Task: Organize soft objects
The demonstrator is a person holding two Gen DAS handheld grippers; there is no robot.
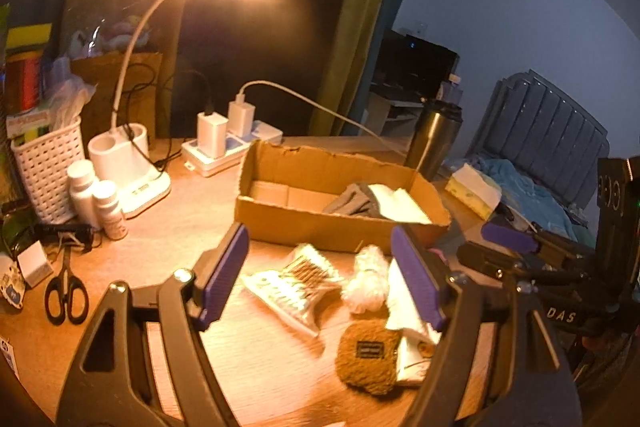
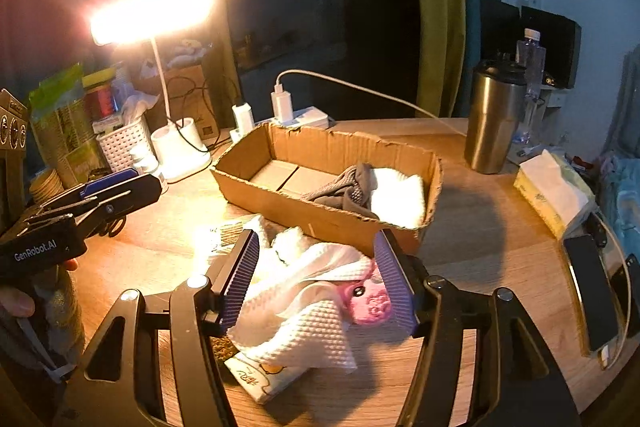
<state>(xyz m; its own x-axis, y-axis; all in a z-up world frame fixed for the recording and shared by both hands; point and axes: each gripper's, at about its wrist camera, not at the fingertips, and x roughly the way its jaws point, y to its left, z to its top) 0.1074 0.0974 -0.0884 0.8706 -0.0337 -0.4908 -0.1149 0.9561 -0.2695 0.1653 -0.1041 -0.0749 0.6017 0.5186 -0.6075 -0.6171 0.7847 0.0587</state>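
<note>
Both tongs (image 1: 320, 275) (image 2: 318, 279) tilted down, spread over cloths (image 2: 304, 307).

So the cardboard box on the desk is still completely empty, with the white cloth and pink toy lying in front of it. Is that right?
Not quite. The cardboard box is not empty: a grey cloth and a white cloth already lie in its right end, as the right wrist view shows. The white waffle cloth and pink toy do lie in front of it.

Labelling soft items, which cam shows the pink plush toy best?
Right wrist. The pink plush toy lies between that claw's open fingers, its face visible, partly under the white waffle cloth. In the left wrist view only a sliver of pink shows behind a purple finger pad; it is barely recognisable.
</note>
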